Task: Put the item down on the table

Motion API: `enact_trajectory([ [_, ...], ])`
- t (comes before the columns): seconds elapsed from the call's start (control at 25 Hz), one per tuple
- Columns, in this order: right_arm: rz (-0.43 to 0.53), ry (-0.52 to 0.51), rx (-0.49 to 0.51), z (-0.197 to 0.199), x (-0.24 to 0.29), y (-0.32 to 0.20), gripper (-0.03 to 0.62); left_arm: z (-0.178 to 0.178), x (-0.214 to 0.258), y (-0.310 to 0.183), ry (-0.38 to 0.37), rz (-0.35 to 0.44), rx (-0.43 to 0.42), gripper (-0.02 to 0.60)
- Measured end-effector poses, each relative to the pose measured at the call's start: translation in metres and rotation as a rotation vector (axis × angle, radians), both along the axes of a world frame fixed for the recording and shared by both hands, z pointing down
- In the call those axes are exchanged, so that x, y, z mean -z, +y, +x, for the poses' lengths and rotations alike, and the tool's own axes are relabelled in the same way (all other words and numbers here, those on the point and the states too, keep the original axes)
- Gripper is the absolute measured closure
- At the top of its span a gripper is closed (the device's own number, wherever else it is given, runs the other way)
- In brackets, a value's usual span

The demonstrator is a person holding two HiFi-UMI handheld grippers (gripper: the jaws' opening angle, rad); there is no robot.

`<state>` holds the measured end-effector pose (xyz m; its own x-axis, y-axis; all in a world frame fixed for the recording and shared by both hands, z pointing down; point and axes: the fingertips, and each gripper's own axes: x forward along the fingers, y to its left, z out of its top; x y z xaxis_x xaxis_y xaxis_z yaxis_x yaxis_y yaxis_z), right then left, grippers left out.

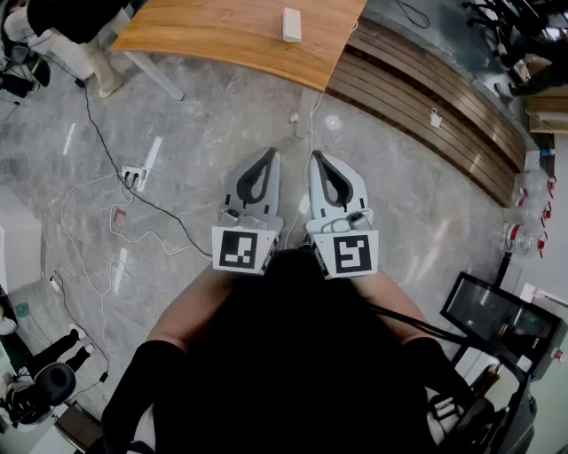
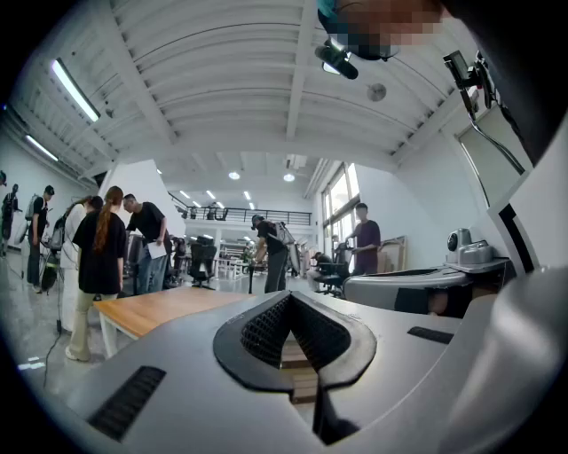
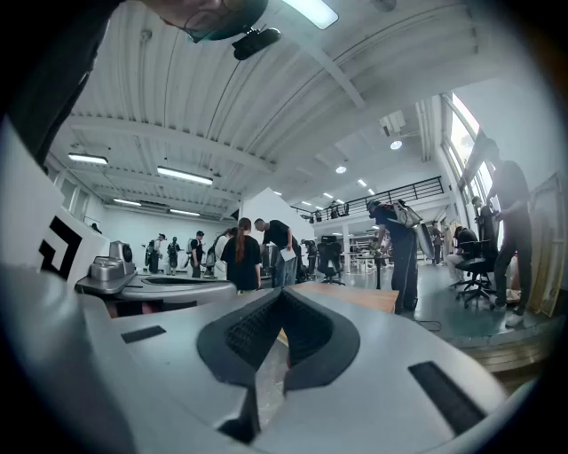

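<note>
Left gripper (image 1: pixel 267 157) and right gripper (image 1: pixel 318 159) both have fingers pressed together, empty.

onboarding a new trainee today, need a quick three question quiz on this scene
1. True or false: the left tongs are clamped on an item.
2. What lies on the wooden table? A) a white box B) a red mug C) a banana
3. Fill in: the right tongs are ___ (open or shut).

Key: 1 false, they are shut and empty; 2 A; 3 shut.
</note>
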<state>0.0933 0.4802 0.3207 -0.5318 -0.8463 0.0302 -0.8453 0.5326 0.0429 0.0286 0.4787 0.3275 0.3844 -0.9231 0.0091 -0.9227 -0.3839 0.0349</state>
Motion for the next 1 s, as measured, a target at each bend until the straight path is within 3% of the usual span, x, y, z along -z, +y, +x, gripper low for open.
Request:
enact_trajectory([
  [0.44,0.002,-0.001,0.006,0.003,-0.002,-0.012,0.583,0.004,-0.004,-0.011,-0.004,-0.002,0.007,0.578],
  [0.64,-0.045,-0.024,0.027,0.012,-0.012,-0.028,0.583,0.008,-0.009,-0.026,-0.023,-0.003,0.023,0.578],
  [1.0,-0.093,-0.043,0.063,0.023,-0.03,-0.073,0.582,0.006,-0.027,-0.066,-0.029,-0.008,0.102,0.578],
])
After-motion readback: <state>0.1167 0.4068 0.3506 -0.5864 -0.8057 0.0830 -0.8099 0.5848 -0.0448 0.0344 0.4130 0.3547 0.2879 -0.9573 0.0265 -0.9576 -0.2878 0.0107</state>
